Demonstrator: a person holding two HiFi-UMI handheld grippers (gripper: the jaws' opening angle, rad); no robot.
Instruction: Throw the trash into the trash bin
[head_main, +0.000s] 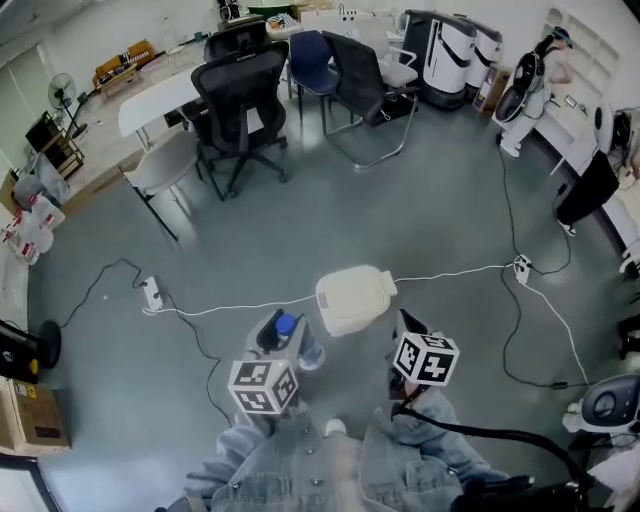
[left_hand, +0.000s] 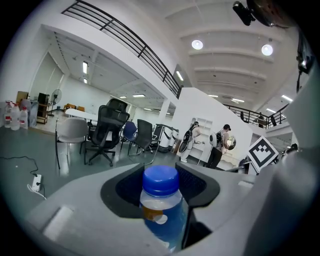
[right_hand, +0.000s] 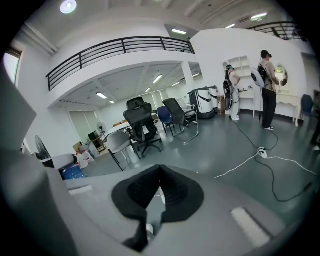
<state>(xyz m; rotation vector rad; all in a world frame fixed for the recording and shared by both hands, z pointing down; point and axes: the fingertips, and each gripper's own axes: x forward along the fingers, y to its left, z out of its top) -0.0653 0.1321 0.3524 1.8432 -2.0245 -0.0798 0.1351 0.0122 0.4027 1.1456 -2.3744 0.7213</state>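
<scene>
Blue-capped bottle (left_hand: 161, 210) clamped in my L gripper (left_hand: 161, 176); R gripper (right_hand: 159, 175) jaws together, empty. Cream bin (head_main: 355, 298) sits closed, centre frame.

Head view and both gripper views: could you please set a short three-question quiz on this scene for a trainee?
1. True or false: the left gripper is shut on a blue-capped bottle.
2. The cream trash bin stands: A) on the floor ahead of the grippers; B) on a table; C) under a chair.
3. What does the right gripper hold?
Key: 1 true; 2 A; 3 nothing, its jaws are together.
</scene>
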